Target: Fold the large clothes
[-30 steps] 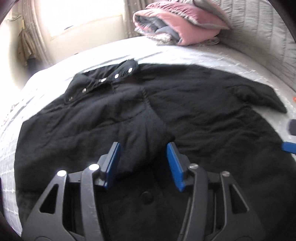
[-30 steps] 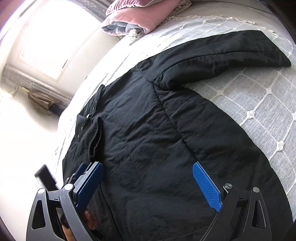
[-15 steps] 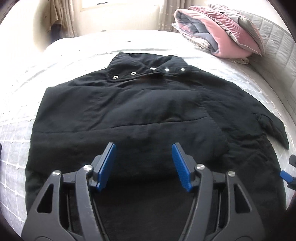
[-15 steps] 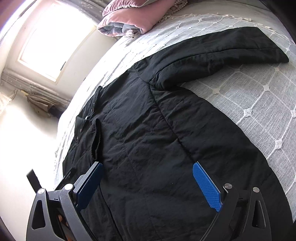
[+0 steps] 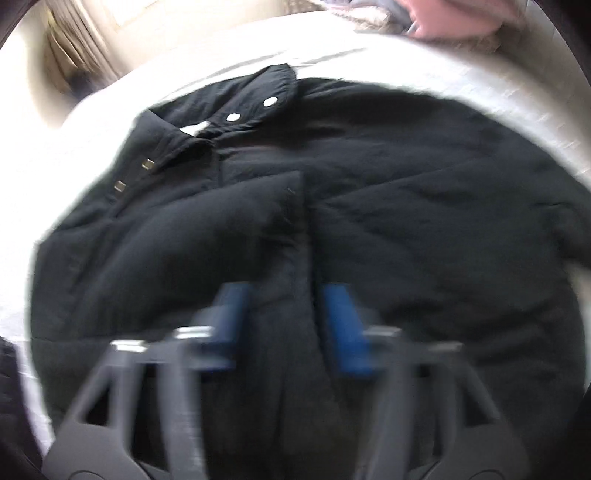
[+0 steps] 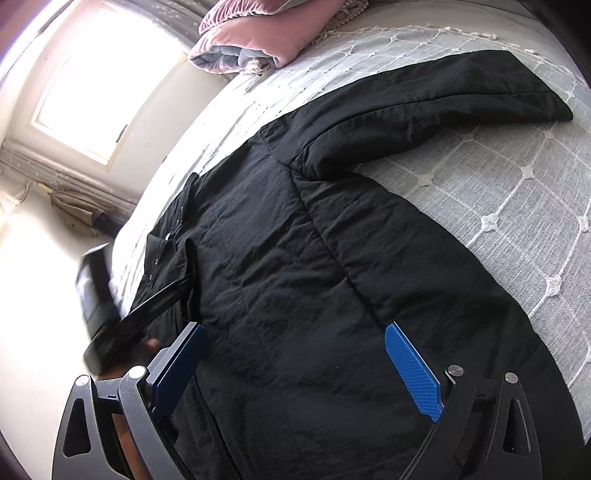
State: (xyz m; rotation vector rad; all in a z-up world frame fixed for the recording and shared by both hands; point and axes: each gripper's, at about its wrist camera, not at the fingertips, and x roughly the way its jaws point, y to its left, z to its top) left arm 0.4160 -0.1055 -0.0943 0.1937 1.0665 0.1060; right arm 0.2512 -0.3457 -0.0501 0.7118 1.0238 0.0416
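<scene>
Closing in the last half second, the left gripper [image 5: 286,328] now pinches the folded-in edge of the black jacket [image 6: 314,280], which lies spread across the bed [image 6: 498,192]. The right gripper [image 6: 295,373] hovers spread over its near hem, so the next fold looks ready to start

Black jacket [image 6: 295,280] matt crinkled quilted cloth, shiny metal snaps [image 5: 269,102], bedspread [image 6: 498,192] pale woven stitched cloth, pink blanket [image 6: 258,33] soft velvety
</scene>
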